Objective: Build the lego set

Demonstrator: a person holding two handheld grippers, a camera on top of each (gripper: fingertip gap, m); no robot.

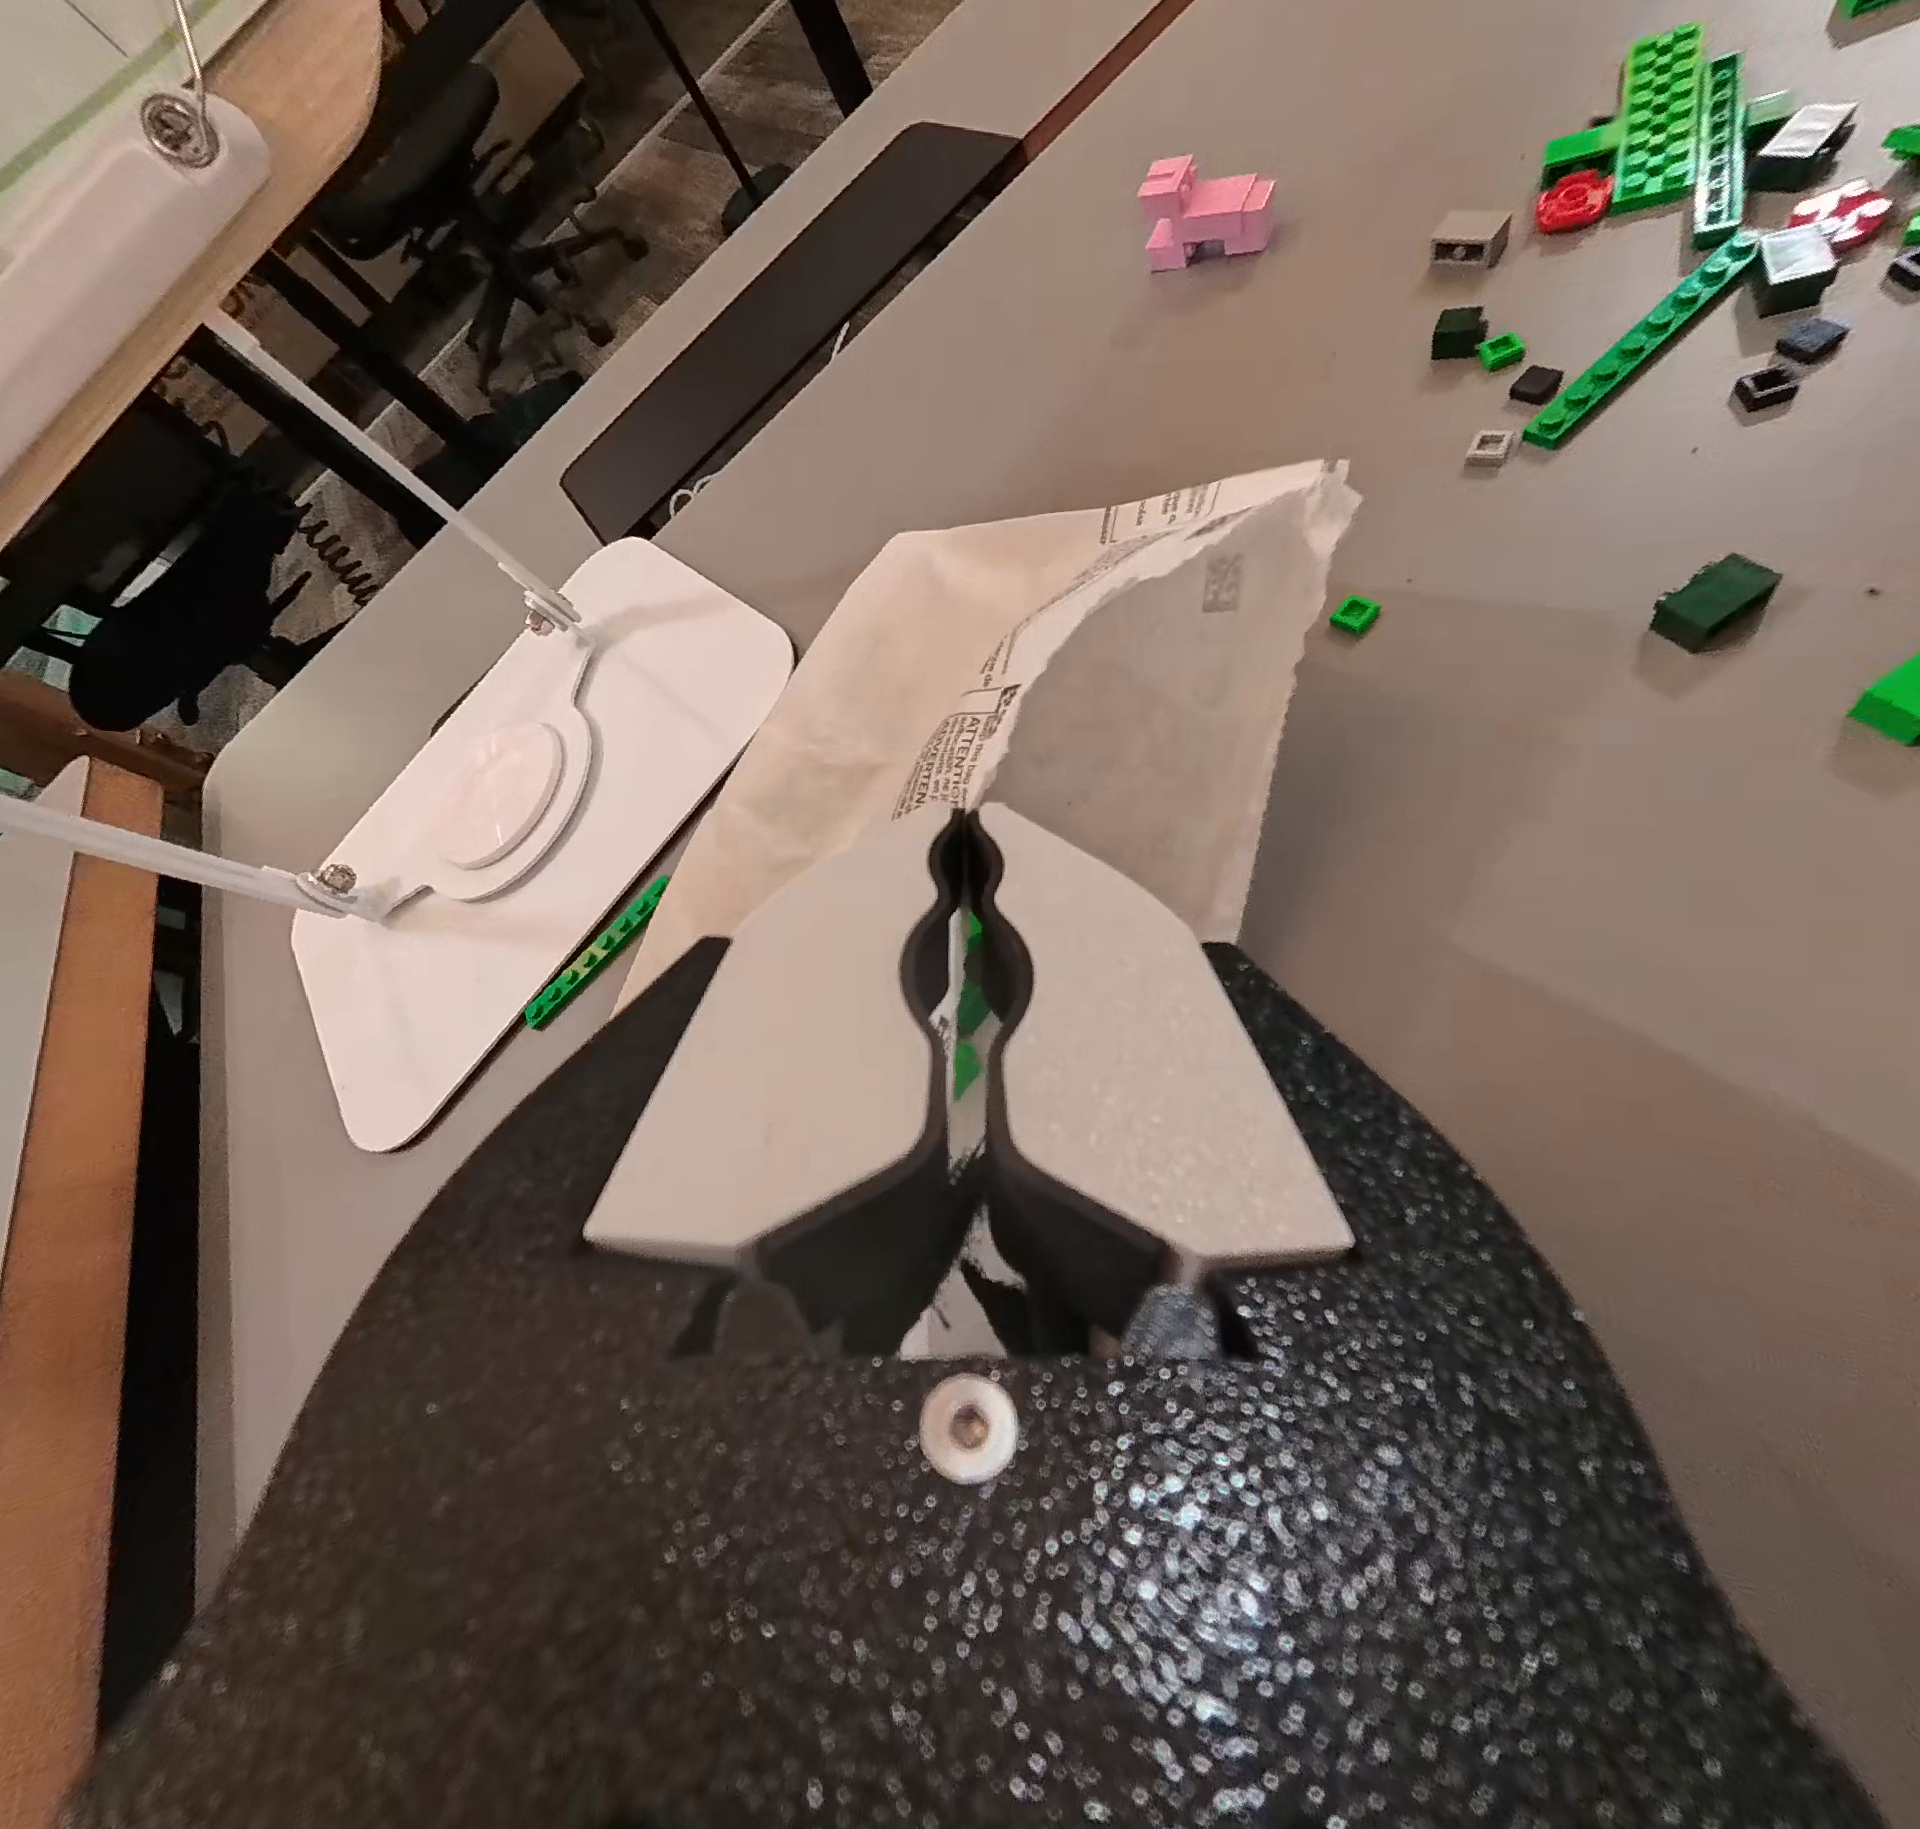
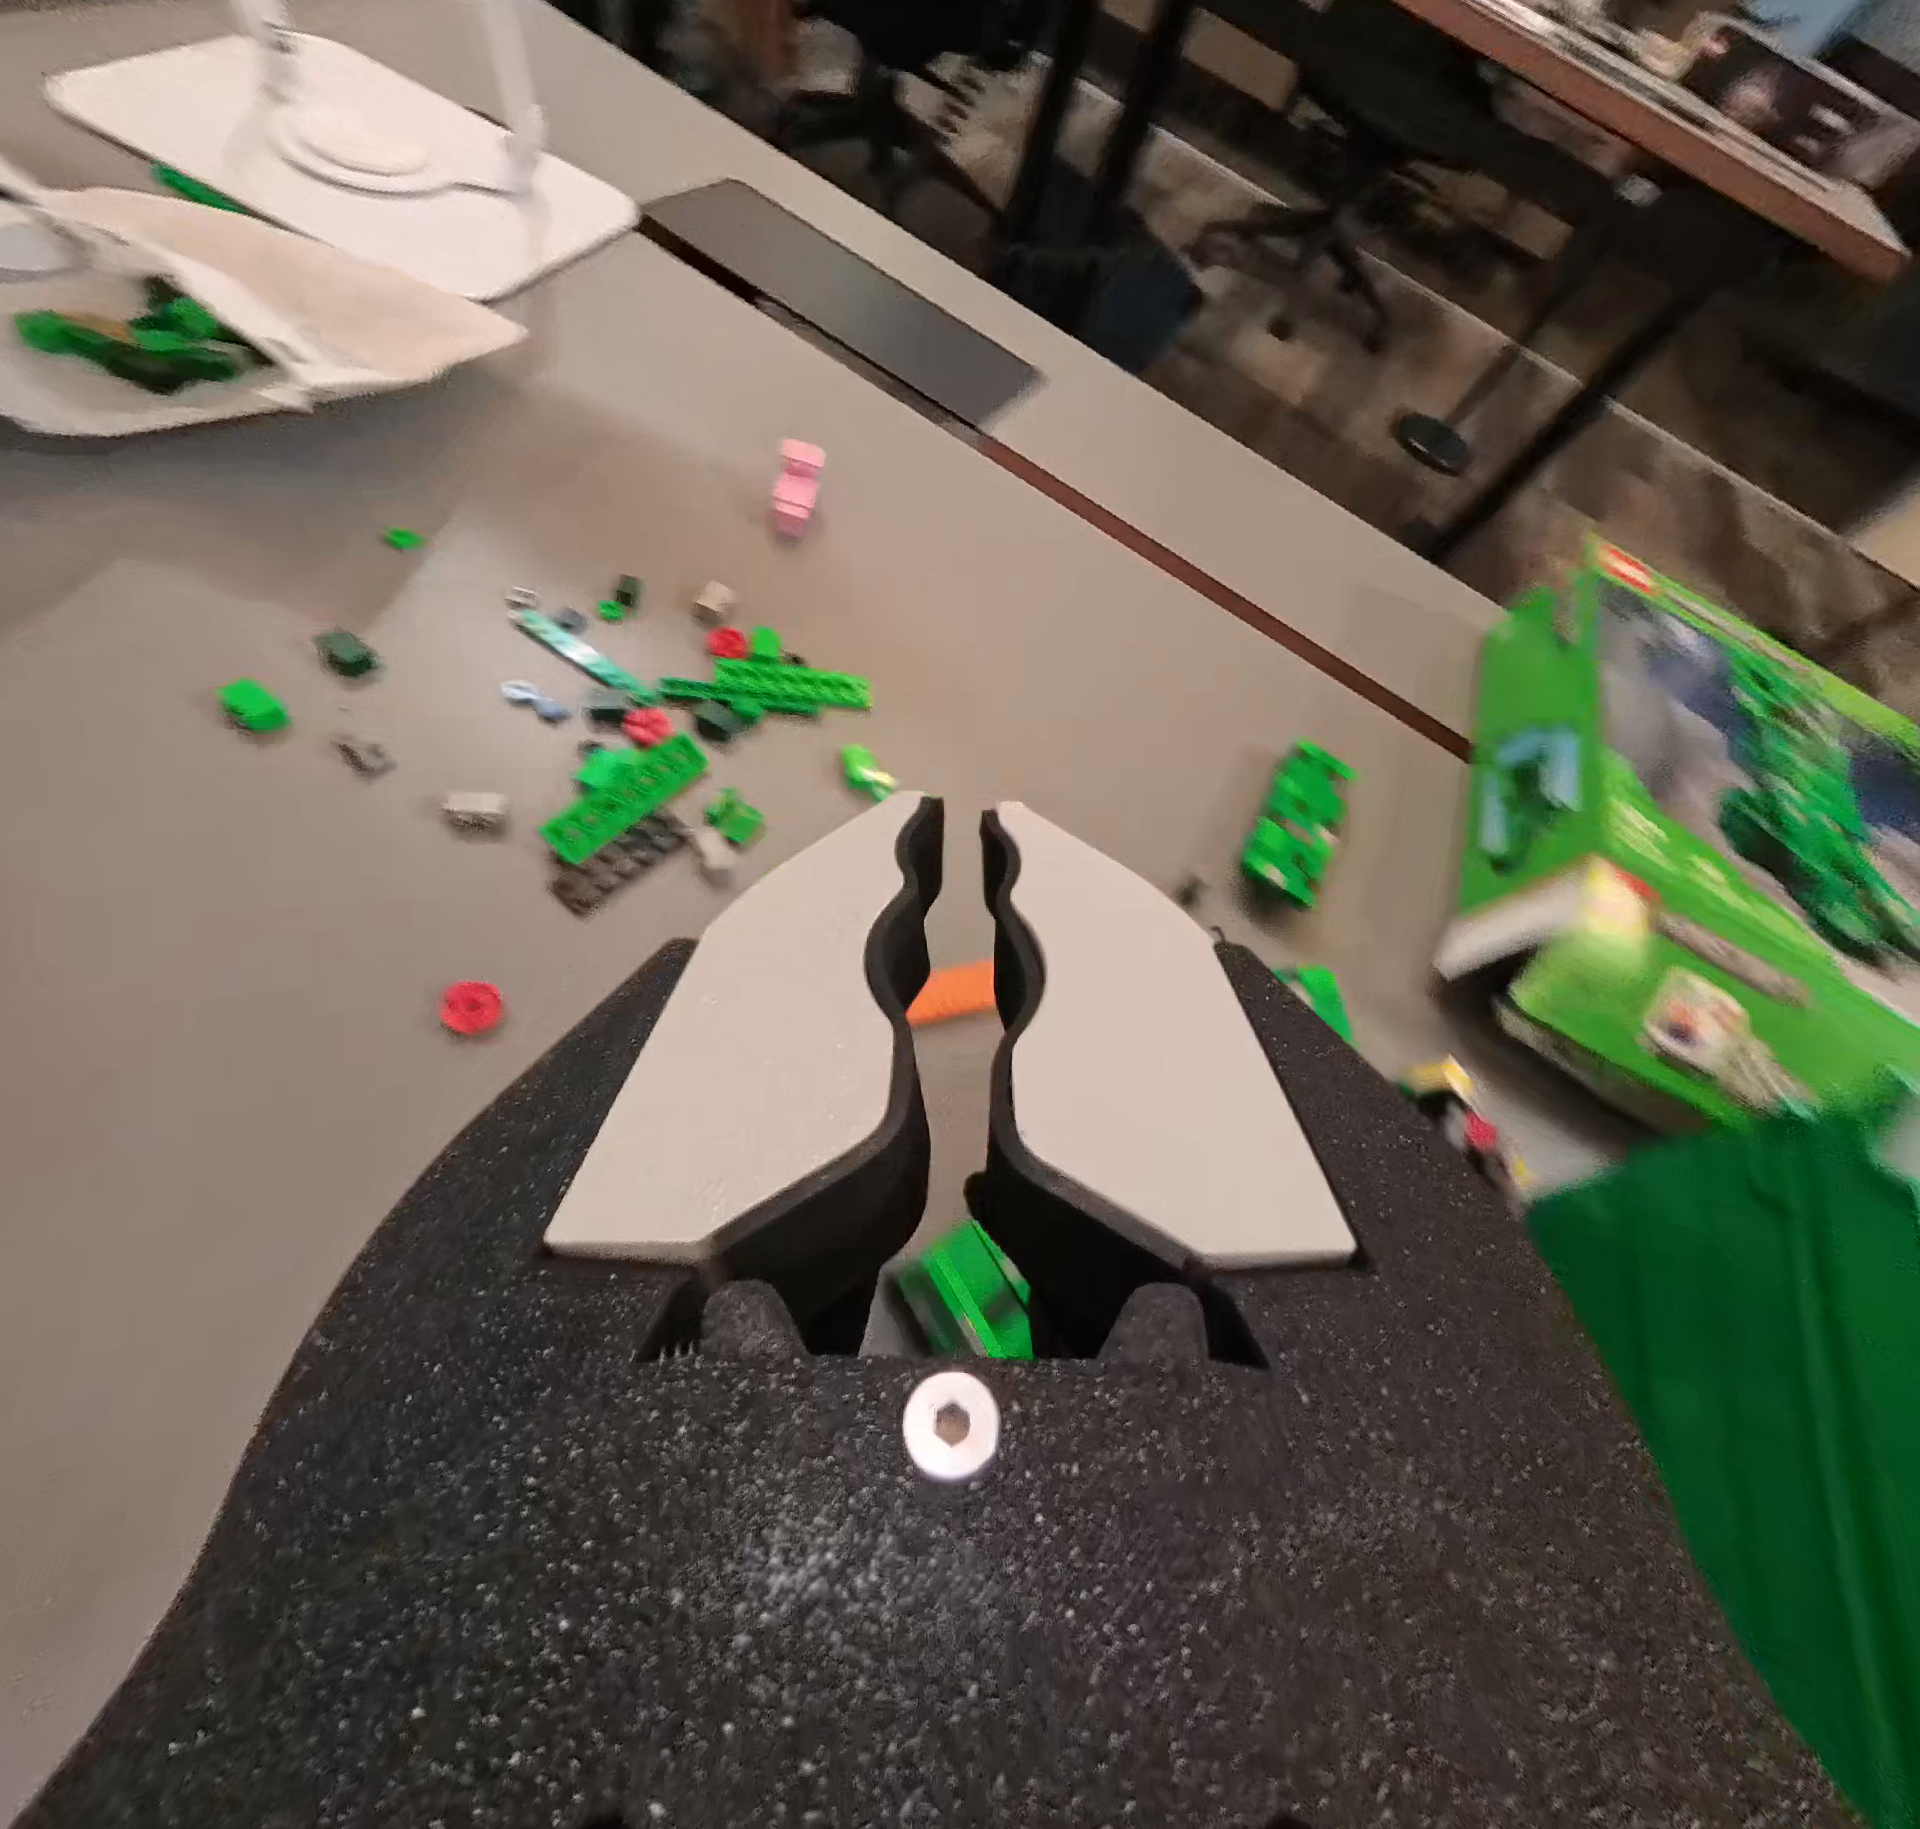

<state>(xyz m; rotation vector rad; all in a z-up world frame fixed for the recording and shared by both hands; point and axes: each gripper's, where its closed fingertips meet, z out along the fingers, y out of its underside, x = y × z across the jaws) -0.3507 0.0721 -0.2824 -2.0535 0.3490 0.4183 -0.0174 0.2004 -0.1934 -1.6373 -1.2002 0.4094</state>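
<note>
Left gripper [image 1: 966, 823] pinches the white paper bag [image 1: 1122, 657] over the grey table [image 1: 1507, 844]; loose lego pieces [image 1: 1662, 138] ahead-right. Right gripper [image 2: 962, 813], jaws slightly parted, empty, hovers; office chairs [image 2: 1299, 190] beyond.

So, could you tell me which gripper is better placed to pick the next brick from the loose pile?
Right. The right gripper is empty, jaws slightly apart, aimed toward the loose brick pile. The left gripper is shut on the white paper bag, so it is occupied.

Grey table [image 2: 260, 1000]; dark office chairs [image 1: 468, 190] beyond, perhaps carpet [image 2: 1299, 221] underfoot.
</note>
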